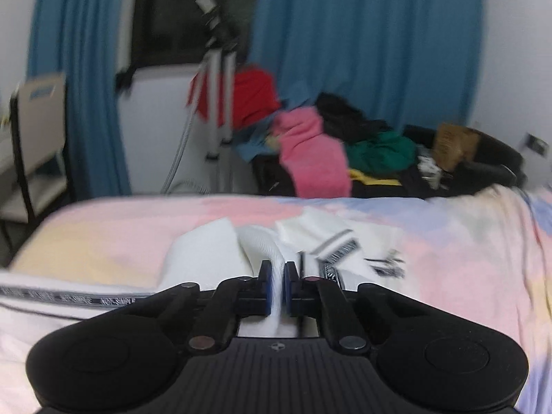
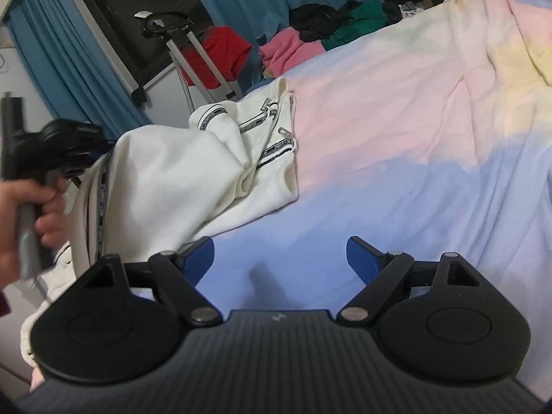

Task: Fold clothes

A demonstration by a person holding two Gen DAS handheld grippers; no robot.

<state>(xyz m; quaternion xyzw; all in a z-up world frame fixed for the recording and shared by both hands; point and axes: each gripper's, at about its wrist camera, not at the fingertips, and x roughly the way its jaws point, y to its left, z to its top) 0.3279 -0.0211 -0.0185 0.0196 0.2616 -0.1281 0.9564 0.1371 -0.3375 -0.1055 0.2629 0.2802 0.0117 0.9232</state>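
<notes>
A white garment with black lettered trim (image 2: 179,176) lies bunched on the left side of a pastel bed sheet (image 2: 396,131). My left gripper (image 1: 277,281) is shut on a fold of this white garment (image 1: 262,245) and lifts it off the sheet. In the right wrist view the left gripper (image 2: 74,145) shows at the far left, held in a hand, with the cloth hanging from it. My right gripper (image 2: 280,258) is open and empty, hovering over bare sheet to the right of the garment.
A pile of clothes, pink (image 1: 314,151), green (image 1: 383,150), black and red (image 1: 255,96), lies beyond the bed's far edge. Blue curtains (image 1: 365,45), a metal stand (image 1: 217,103) and a chair (image 1: 34,131) stand behind.
</notes>
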